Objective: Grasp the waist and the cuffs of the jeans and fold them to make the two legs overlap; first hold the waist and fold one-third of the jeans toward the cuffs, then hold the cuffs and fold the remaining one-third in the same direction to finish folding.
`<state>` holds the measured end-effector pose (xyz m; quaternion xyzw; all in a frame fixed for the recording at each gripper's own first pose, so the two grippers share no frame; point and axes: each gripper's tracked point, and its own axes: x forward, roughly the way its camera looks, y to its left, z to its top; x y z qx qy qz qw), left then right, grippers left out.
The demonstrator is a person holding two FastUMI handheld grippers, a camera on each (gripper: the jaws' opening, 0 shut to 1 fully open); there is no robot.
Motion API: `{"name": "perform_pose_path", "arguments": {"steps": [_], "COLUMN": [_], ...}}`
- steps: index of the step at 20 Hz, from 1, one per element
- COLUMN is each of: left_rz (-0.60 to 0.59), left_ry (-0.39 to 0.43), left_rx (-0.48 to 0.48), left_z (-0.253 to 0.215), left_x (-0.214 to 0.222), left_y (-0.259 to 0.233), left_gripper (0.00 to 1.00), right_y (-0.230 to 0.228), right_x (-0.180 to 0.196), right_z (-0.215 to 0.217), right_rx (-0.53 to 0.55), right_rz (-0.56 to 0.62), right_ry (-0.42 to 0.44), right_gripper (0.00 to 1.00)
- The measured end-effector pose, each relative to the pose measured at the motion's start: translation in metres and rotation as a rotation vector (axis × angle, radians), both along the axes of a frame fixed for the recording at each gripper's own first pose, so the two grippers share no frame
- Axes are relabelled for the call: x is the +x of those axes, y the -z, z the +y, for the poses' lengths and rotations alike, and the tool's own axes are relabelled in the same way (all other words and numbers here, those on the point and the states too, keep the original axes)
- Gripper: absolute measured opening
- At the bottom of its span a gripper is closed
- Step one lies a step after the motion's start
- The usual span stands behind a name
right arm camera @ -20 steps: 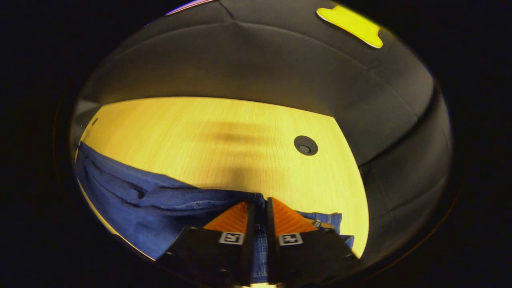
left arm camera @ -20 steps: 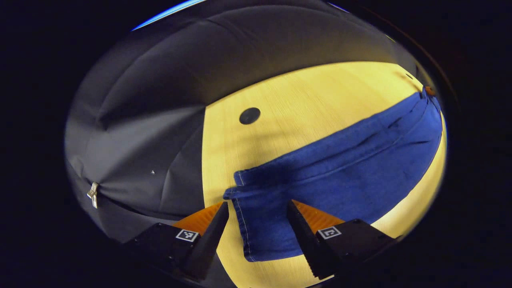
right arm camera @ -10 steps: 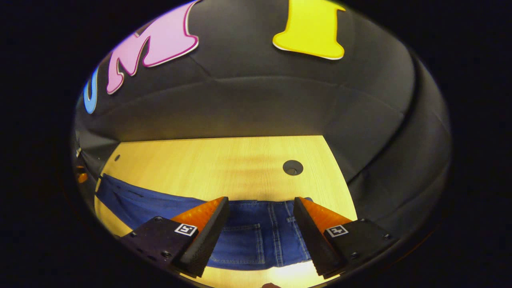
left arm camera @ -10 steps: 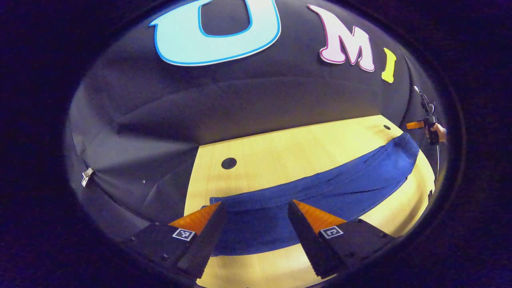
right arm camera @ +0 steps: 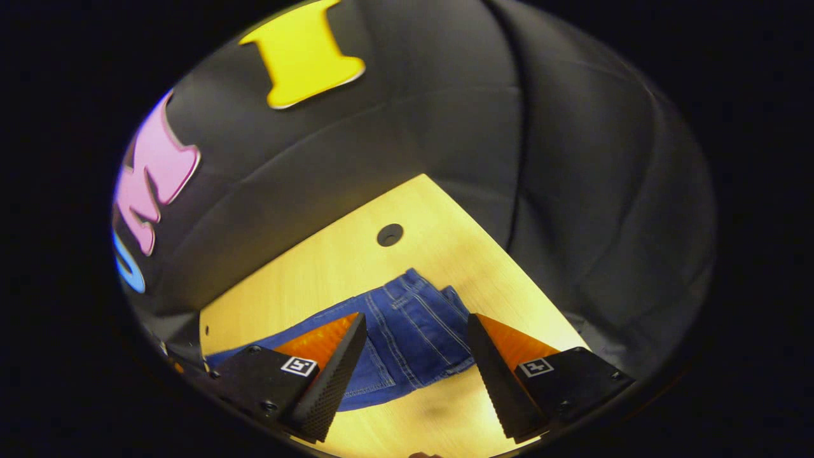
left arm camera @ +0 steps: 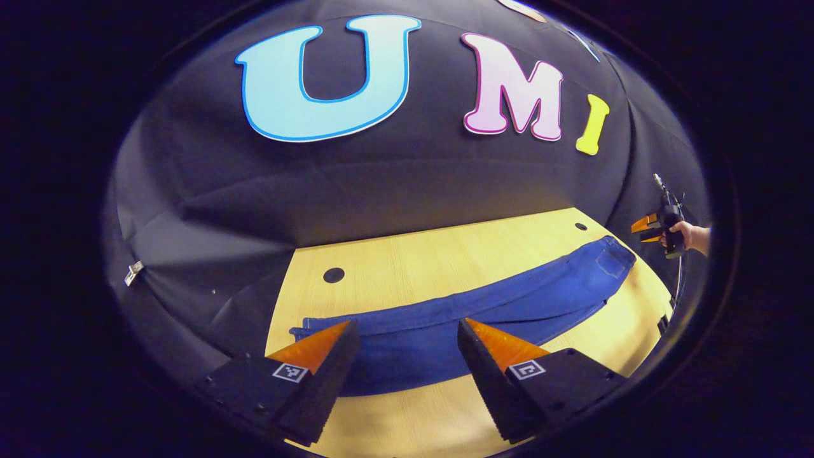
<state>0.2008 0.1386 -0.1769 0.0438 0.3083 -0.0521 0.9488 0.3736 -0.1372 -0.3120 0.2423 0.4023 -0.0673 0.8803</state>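
Along table front edge, jeans laid flat lengthwise, legs overlapped. Left gripper held spread above cuffs; right gripper held spread above waist, nothing gripped.

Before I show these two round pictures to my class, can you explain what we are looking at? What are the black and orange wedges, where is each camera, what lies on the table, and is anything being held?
Each picture comes from a small wide-angle camera riding on a handheld gripping tool; a person holds one tool in each hand. The wedges at the bottom are each tool's own two fingers.

In the left gripper view, the left gripper is open above the cuff end of the jeans, which lie stretched out on the wooden table. Far off, a hand holds the other tool.

In the right gripper view, the right gripper is open above the waist end of the jeans.

Nothing is held: both sets of fingers stand apart, with cloth showing between them.
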Motion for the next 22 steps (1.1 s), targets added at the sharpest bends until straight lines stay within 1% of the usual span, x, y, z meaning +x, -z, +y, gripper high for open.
{"name": "perform_pose_path", "arguments": {"steps": [3,5,7,8,9,11,13,14,15,17,19,20,21,22], "left_rz": [0.012,0.011,0.014,0.015,0.014,0.017,0.019,0.02,0.021,0.031,0.041,0.044,0.048,0.053], "left_ry": [0.0,-0.009,-0.012,-0.012,-0.011,-0.01,-0.018,-0.023,-0.028,-0.037,-0.045,-0.051,-0.056,-0.06], "left_rx": [0.008,0.006,0.006,0.007,0.009,0.02,0.025,0.023,0.021,0.019,0.021,0.022,0.019,0.014], "left_z": [-0.004,-0.007,-0.01,-0.011,-0.013,-0.012,-0.011,-0.01,-0.01,-0.008,-0.005,-0.004,-0.004,-0.004], "left_x": [-0.003,-0.01,-0.011,-0.011,-0.011,-0.012,-0.013,-0.015,-0.016,-0.021,-0.026,-0.028,-0.03,-0.031], "left_y": [0.002,0.0,0.002,0.002,0.001,0.002,0.004,0.005,0.006,0.011,0.016,0.019,0.021,0.024], "left_gripper": [0.99,0.99,0.99,0.98,0.98,0.99,0.99,0.99,0.99,0.99,0.99,0.99,0.99,0.99], "right_y": [0.026,0.044,0.052,0.055,0.06,0.072,0.075,0.076,0.074,0.077,0.075,0.079,0.087,0.093], "right_x": [-0.011,-0.019,-0.025,-0.026,-0.03,-0.034,-0.034,-0.04,-0.044,-0.042,-0.03,-0.025,-0.032,-0.033], "right_z": [-0.01,-0.008,0.011,0.022,0.029,0.035,0.039,0.046,0.05,0.046,0.045,0.044,0.037,0.033], "right_rx": [0.047,0.114,0.21,0.251,0.265,0.241,0.25,0.281,0.309,0.328,0.415,0.446,0.417,0.41], "right_rz": [0.052,0.097,0.136,0.145,0.164,0.194,0.21,0.242,0.254,0.235,0.212,0.216,0.234,0.223], "right_ry": [0.079,0.121,0.157,0.161,0.159,0.148,0.18,0.197,0.223,0.262,0.357,0.407,0.444,0.473], "right_gripper": [0.99,0.99,0.99,0.99,0.99,0.99,0.99,0.99,0.99,0.98,0.94,0.94,0.81,0.56]}}
